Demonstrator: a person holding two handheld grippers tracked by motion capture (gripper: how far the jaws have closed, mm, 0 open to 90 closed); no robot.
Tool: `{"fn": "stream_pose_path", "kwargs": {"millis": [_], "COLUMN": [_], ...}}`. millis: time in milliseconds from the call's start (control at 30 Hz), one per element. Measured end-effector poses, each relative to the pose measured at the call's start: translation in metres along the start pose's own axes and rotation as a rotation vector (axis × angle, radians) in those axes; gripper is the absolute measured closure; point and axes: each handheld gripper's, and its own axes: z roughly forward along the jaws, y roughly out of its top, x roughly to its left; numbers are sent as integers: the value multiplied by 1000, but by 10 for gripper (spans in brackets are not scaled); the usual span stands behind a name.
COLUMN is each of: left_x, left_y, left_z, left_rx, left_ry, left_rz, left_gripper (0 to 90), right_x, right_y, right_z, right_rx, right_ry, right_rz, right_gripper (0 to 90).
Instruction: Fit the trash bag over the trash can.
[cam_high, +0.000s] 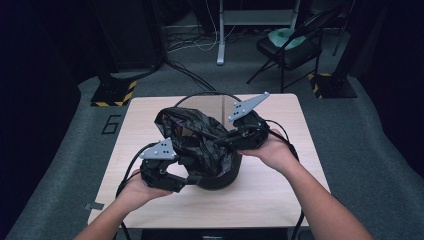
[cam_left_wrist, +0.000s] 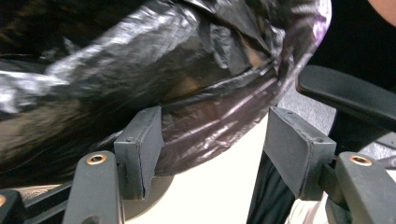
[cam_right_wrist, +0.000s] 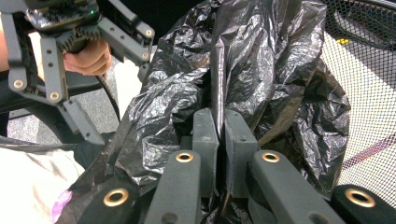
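Forearms enter low; left gripper (cam_high: 192, 176) sits at the near side of the mesh bin (cam_high: 220, 181), jaws apart, black bag (cam_high: 200, 137) film between them, unpinched. Right gripper (cam_right_wrist: 219, 133), at the bin's far-right rim, is clamped on a bag fold. Lining looks partly done: bag bunched above the bin, edges unspread.

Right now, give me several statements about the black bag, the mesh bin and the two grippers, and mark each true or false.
1. The right gripper has its fingers shut on a fold of the black plastic bag. True.
2. The left gripper pinches the bag tight between its fingers. False: its fingers stand apart, with bag film in the gap.
3. The bag is draped over a black mesh bin. True.
4. The bin stands on the floor. False: it stands on the light wooden table.
5. The bag is white. False: it is black.
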Motion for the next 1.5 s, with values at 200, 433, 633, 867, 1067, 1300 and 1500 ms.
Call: {"fn": "stream_pose_path", "kwargs": {"millis": [200, 433, 633, 867, 1067, 1300, 1500], "left_x": [-3, -10, -7, -8, -16, -19, -18], "left_y": [-1, 1, 4, 6, 12, 19, 20], "left_z": [5, 15, 18, 18, 22, 32, 36], "left_rx": [16, 24, 32, 39, 35, 47, 58], "left_ry": [8, 46, 54, 20, 2, 18, 32], "left_rz": [9, 46, 57, 72, 64, 114, 137], "left_gripper": [342, 325, 589, 771, 436, 611, 754], "right_x": [-1, -1, -2, -2, -1, -1, -1], "right_y": [-1, -1, 0, -1, -1, -1, -2], "right_z": [0, 0, 0, -1, 0, 1, 2], "right_rx": [2, -1, -3, -4, -5, -8, -10], "right_ry": [8, 7, 8, 7, 8, 14, 14], "right_rz": [9, 13, 16, 14, 15, 17, 15], "right_gripper": [841, 837, 836, 838, 840, 843, 845]}}
